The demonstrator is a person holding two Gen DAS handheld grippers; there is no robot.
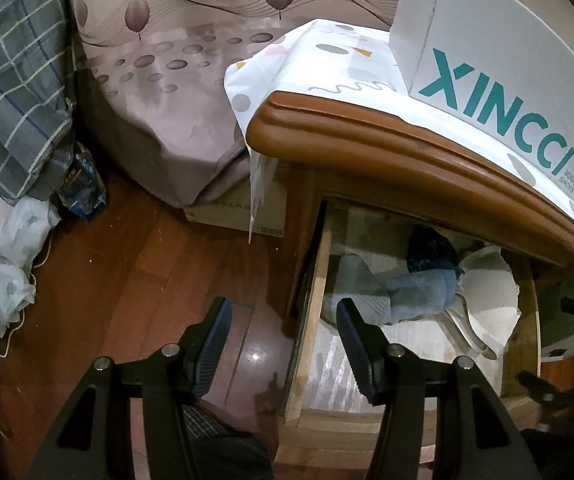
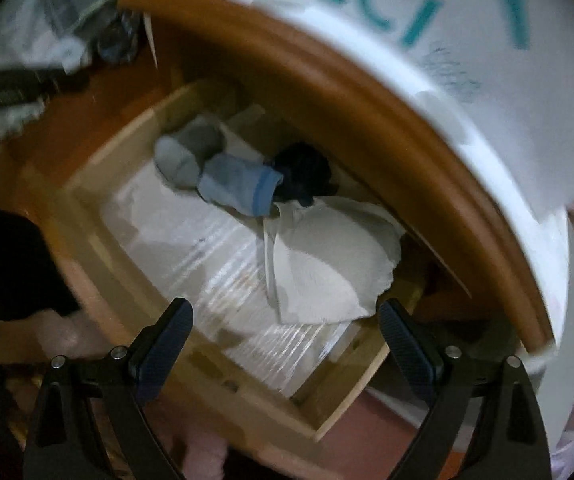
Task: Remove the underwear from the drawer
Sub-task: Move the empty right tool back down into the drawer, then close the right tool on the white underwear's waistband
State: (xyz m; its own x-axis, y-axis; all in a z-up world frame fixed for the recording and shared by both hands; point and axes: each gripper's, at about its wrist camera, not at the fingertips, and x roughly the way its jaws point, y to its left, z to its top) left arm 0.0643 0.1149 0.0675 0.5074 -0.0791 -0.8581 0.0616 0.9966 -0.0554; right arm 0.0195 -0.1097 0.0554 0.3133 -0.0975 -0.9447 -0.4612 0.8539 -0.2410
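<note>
Trouble, I judge, lies in my right claw (image 2: 285,336), open and empty above the drawer (image 2: 127,216), grabbing the white paper (image 2: 327,272) instead of the blue underwear (image 2: 239,188) further back.

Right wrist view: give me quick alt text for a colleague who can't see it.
The open right gripper hovers above a pulled-out wooden drawer, holding nothing. Inside lie a grey rolled garment, a light blue one, a dark one and a white cloth. The image is motion-blurred; a white XINCCI box sits on the nightstand top.
</note>
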